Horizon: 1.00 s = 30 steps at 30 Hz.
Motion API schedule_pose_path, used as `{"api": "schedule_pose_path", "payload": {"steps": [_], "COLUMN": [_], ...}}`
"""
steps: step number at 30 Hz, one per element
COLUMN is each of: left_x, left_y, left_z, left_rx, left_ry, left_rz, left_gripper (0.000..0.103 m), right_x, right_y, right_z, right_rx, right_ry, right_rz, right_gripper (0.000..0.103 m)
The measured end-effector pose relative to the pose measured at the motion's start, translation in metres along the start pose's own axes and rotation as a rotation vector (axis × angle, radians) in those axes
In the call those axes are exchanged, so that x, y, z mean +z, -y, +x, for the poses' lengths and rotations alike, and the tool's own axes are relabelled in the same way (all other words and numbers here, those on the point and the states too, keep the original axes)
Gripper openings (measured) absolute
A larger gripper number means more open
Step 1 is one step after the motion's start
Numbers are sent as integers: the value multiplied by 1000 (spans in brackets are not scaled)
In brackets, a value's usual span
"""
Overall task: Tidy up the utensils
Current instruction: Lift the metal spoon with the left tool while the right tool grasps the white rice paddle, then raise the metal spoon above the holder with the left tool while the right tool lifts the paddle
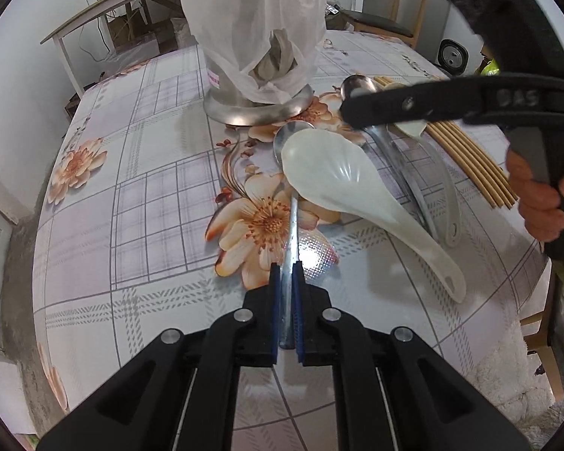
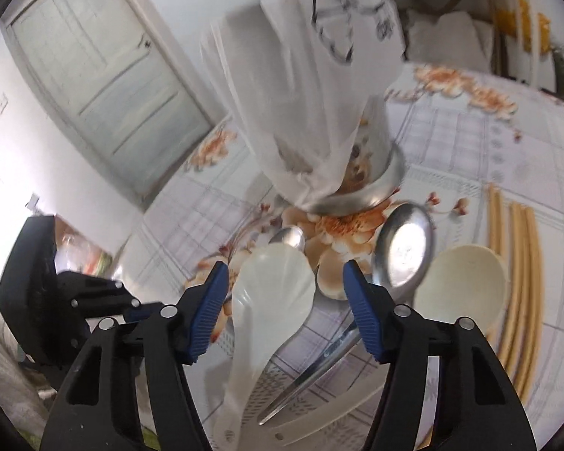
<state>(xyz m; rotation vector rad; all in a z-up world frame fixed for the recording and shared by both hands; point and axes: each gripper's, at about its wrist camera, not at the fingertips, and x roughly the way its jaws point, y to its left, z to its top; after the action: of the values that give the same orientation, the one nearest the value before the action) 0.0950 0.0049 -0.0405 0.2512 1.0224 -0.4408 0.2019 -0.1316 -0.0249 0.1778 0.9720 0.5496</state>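
Note:
My left gripper (image 1: 286, 267) is shut on the handle of a slim metal spoon (image 1: 291, 221), whose bowl lies under a translucent white spoon (image 1: 331, 176). In the right wrist view my right gripper (image 2: 285, 278) is open, its blue pads (image 2: 361, 312) standing on either side of the white spoon's (image 2: 278, 285) bowl without pressing it. To its right lie a larger metal spoon (image 2: 406, 248), a cream spoon (image 2: 462, 289) and several chopsticks (image 2: 519, 263). In the left wrist view the right gripper (image 1: 351, 111) hovers over the larger metal spoon (image 1: 357, 83).
A steel container (image 1: 259, 107) draped with a white plastic bag (image 1: 252, 30) stands just behind the utensils on the floral tablecloth (image 1: 131, 188). A person's hand (image 1: 537, 195) holds the right gripper. A chair (image 1: 387, 24) and a side table (image 1: 94, 11) stand beyond the table.

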Motion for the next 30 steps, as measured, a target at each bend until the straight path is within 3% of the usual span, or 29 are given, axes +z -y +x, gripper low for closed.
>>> {"api": "schedule_pose_path", "payload": {"steps": [10, 13, 15, 16, 23, 27, 30], "left_x": [1, 2, 2, 2, -1, -1, 5], "left_y": [-7, -7, -8, -7, -1, -2, -8], "left_z": [2, 2, 2, 1, -2, -5, -15], "left_rx": [-27, -28, -27, -26, -15, -107, -112], "left_ry": [5, 5, 5, 5, -6, -33, -6], "left_rz": [-35, -39, -43, -44, -96, -140, -121], "left_gripper": [6, 6, 6, 6, 6, 6, 6], "right_x": [-1, -1, -3, -3, -14, -30, -44], "right_y": [2, 3, 4, 5, 7, 11, 18], "right_z": [27, 33, 36, 39, -5, -37, -56], "right_rx": [7, 6, -5, -7, -67, -95, -77], "right_ry": [-111, -117, -127, -128, -12, 82, 133], "right_rz": [-39, -33, -20, -15, 81, 170, 247], "right_gripper": [41, 29, 11, 9, 1, 1, 1]}}
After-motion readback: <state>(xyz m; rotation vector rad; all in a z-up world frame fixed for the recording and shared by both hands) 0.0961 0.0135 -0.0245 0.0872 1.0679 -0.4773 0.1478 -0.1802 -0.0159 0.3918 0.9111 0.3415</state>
